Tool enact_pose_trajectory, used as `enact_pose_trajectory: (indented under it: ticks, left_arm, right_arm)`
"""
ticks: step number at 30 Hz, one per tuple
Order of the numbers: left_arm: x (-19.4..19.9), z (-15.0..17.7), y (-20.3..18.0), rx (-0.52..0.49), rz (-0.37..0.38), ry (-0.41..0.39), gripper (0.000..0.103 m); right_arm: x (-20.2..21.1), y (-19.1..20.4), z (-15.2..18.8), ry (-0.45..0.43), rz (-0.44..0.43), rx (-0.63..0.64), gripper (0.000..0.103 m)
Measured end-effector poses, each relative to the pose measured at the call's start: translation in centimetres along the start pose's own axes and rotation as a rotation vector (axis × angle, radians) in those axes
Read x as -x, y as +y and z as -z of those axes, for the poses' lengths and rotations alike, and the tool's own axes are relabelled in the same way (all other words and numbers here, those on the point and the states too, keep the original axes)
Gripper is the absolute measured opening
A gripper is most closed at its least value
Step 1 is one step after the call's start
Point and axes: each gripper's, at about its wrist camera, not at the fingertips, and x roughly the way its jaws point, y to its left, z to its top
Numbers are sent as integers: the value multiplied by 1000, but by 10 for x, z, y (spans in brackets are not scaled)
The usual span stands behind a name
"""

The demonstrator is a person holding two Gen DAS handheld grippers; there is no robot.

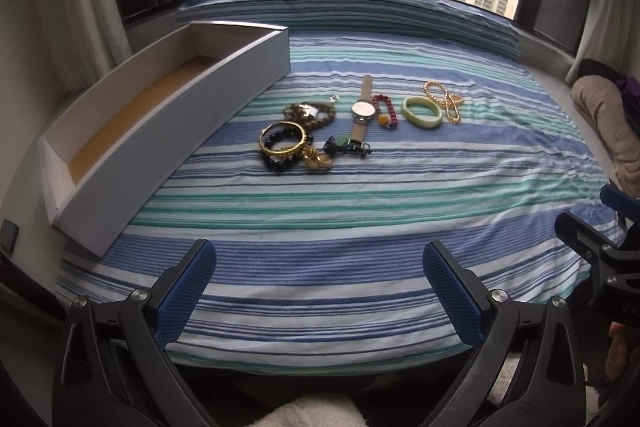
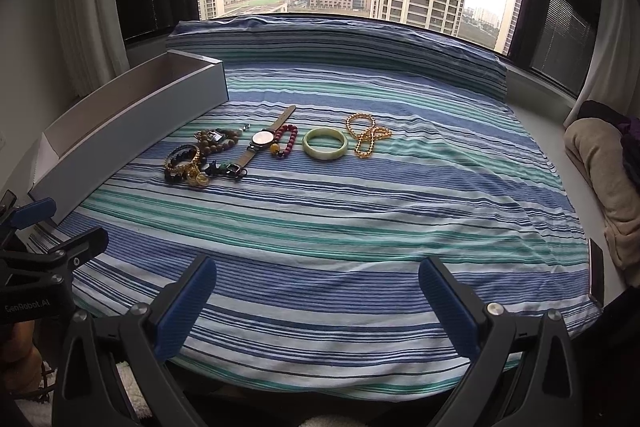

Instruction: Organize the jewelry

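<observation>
Both the left gripper (image 1: 319, 267) and right gripper (image 2: 318, 285) hang wide and empty at frame bottom, jewelry centre frame beside the empty white box (image 1: 256, 67) at left; probably best lifting the separate green bangle (image 2: 325, 144) first.

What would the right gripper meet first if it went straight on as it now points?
Probably bare striped bedspread. The open right gripper faces empty cloth; beyond it lies the green bangle, though depth is hard to judge.
</observation>
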Motion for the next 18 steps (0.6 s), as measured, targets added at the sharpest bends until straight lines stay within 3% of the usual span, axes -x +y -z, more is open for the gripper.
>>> enact_pose_trajectory:
  ticks: [18]
  left_arm:
    - [-41,-7,3,0,15,102,103]
  right_arm:
    - [-42,-4,0,100,-21,-22,103]
